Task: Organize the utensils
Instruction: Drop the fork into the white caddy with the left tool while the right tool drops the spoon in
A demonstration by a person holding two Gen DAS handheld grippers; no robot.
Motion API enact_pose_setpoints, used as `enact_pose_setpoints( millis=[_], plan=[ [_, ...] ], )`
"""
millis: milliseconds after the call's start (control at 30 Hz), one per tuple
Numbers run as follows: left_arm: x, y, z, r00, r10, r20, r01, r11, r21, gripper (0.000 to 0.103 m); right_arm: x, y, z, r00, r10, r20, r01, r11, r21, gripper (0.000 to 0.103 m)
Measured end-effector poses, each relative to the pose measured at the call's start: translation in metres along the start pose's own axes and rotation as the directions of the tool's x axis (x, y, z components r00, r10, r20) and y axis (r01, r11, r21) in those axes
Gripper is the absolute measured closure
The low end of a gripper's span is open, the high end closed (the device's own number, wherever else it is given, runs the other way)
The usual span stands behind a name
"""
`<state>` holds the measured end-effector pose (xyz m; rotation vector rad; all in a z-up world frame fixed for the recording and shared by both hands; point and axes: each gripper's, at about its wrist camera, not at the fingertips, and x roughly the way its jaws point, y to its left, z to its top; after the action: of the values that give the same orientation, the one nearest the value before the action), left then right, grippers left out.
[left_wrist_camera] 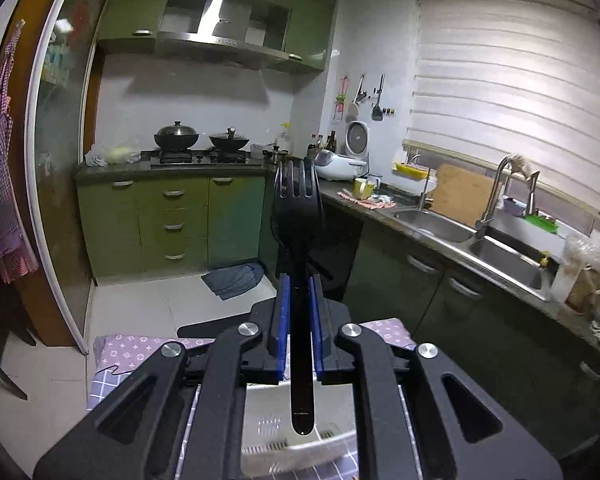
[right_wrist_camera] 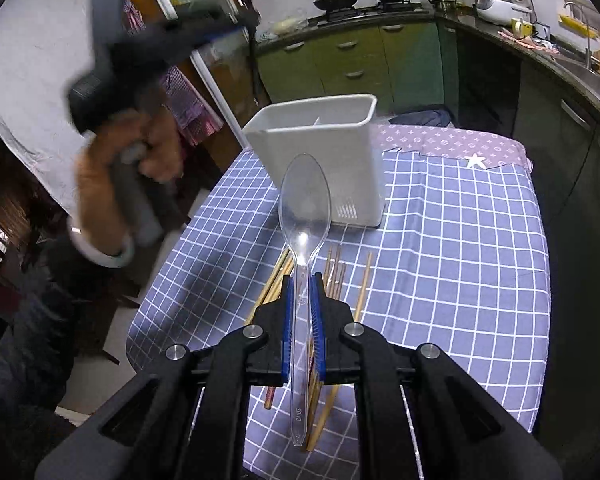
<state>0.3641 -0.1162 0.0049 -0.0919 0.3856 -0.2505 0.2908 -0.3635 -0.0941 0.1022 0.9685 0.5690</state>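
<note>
Both grippers are clamped on plastic cutlery. Right gripper [right_wrist_camera: 302, 280] pinches the thin stem of a see-through spoon [right_wrist_camera: 305, 200] between its blue pads, bowl end pointing away, up above the counter [right_wrist_camera: 460, 240]. Left gripper [left_wrist_camera: 299, 280] squeezes a black fork [left_wrist_camera: 298, 200] by its handle, prongs up, and points out across the kitchen.

In the right wrist view the left gripper is a blur, gripped in the person's hand [right_wrist_camera: 128, 168], so I can't make out its pads there.

A white holder [right_wrist_camera: 320, 152] with tall smooth walls and little slots near the bottom stands on the checked blue cloth [right_wrist_camera: 440, 300], just past the spoon. Thin wooden chopsticks [right_wrist_camera: 340, 276] lie loose on the cloth under the right gripper, which hides part of them.
</note>
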Motion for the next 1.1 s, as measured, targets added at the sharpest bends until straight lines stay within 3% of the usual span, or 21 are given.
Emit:
enact_pose_setpoints(
  millis=[200,400,467,667,767,933,1100],
  plan=[
    [0.028,0.009,-0.026,0.999,0.045,-0.004,-0.045,0.999,0.011,0.094,-0.011,-0.008,0.008,1.0,-0.003,0.027,0.003,1.0,0.0,0.093],
    [0.037,0.01,-0.051,0.997,0.047,-0.066,-0.044,0.998,0.047,0.093,-0.015,-0.002,0.03,0.996,-0.013,0.083,0.014,1.0,-0.007,0.093],
    [0.033,0.011,-0.057,0.997,0.045,-0.07,-0.041,0.997,0.063,0.081,-0.017,0.001,0.04,0.994,-0.022,0.103,0.023,1.0,-0.009,0.093],
    [0.002,0.021,-0.051,0.999,0.022,-0.049,-0.021,0.999,0.034,0.077,-0.023,0.009,0.082,0.979,-0.065,0.195,0.068,0.998,-0.009,0.093],
    [-0.022,0.027,-0.045,0.999,0.011,-0.045,-0.011,1.0,-0.008,0.067,-0.027,0.01,0.112,0.956,-0.08,0.283,0.08,0.997,0.014,0.093],
    [-0.063,0.031,-0.05,0.998,-0.002,-0.06,0.002,1.0,0.0,0.066,-0.011,0.0,0.161,0.898,-0.143,0.417,0.12,0.99,0.08,0.093],
    [-0.087,0.033,-0.061,0.995,-0.002,-0.101,0.003,1.0,0.014,0.064,0.022,-0.003,0.187,0.859,-0.226,0.459,0.209,0.974,0.087,0.093]
  ],
)
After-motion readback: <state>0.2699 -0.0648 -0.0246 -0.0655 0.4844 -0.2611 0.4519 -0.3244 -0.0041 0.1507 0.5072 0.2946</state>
